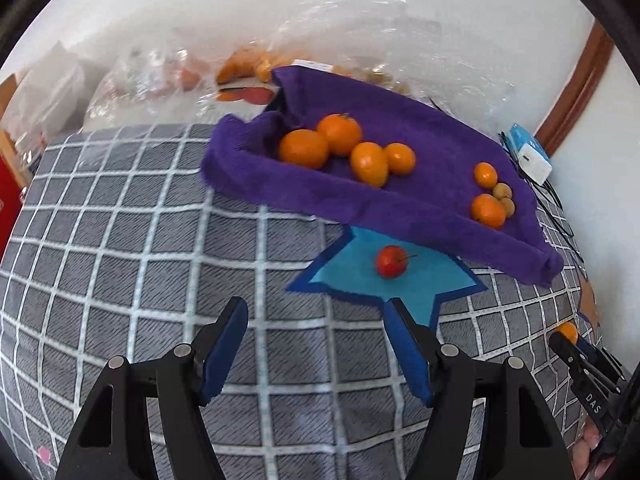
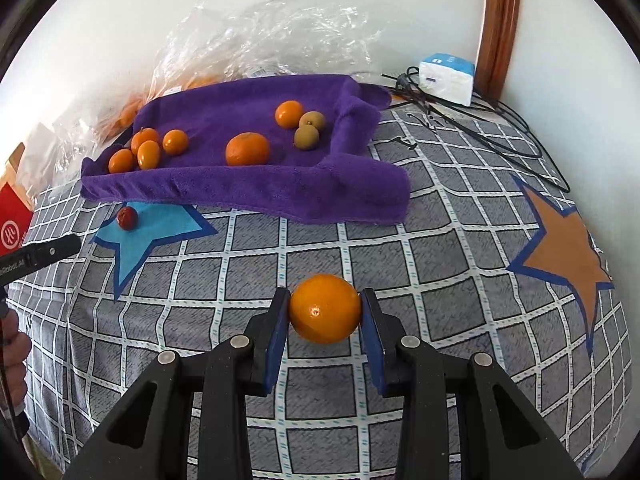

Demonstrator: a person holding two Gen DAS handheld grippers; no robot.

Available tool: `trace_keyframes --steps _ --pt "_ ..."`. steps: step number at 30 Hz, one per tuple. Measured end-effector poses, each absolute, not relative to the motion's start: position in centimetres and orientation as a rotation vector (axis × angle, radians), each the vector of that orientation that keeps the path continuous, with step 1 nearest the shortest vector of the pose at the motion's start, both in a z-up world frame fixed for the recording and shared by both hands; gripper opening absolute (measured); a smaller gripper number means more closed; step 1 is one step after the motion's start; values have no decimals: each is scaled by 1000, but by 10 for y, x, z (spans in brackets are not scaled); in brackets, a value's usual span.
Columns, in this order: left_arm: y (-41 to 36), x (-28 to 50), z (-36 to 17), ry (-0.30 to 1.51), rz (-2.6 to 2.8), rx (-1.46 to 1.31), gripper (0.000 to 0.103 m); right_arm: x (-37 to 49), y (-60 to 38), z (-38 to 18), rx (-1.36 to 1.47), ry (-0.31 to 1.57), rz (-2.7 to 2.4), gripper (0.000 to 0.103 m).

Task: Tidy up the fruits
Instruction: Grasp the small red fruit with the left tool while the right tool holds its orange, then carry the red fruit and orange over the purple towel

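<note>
- A grey checked cloth point(image 2: 320, 240), woven in look with white grid lines, is seen spread over the whole work surface.
- A purple towel point(image 2: 256, 184), plush and rumpled with rolled-up edges, is laid on the far part of the cloth; crinkled clear plastic bags point(image 2: 272, 28) are piled behind it against the wall.
- Two flat star patches are noted on the cloth: an orange star point(image 2: 568, 256) at the right, and a blue star point(image 2: 160, 228) partly tucked under the towel's front edge.
- Round, glossy orange fruits are recorded on the towel: a cluster of four point(image 1: 344, 148) at its left end, a larger one point(image 2: 247, 149) mid-towel, and another point(image 2: 289, 113) beside two dull tan-brown fruits point(image 2: 310, 130).
- A small red fruit point(image 1: 391, 261) with a stem is seen resting on the blue star.
- The right gripper point(image 2: 325, 312) is clamped on a smooth orange point(image 2: 325, 309), held above the cloth between the two stars.
- The left gripper point(image 1: 316, 320) is held with its blue-padded fingers spread apart and nothing between them, just short of the blue star.
</note>
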State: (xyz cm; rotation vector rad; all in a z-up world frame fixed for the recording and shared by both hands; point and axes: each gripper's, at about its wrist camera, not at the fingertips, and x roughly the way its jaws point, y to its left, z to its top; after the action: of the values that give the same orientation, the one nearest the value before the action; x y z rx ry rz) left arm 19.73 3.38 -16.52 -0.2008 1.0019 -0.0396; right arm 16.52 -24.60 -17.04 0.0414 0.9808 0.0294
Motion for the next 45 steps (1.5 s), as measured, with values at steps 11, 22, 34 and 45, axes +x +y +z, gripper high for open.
trace_keyframes --steps 11,22,34,45 --pt "-7 235 -174 1003 -151 -94 57 175 -254 -170 15 985 -5 35" --pt "-14 241 -176 998 -165 -34 22 185 -246 -170 16 996 -5 35" --pt "25 235 -142 952 -117 -118 22 194 -234 -148 65 946 39 35" --pt "41 245 -127 927 -83 -159 22 222 -233 -132 131 906 71 35"
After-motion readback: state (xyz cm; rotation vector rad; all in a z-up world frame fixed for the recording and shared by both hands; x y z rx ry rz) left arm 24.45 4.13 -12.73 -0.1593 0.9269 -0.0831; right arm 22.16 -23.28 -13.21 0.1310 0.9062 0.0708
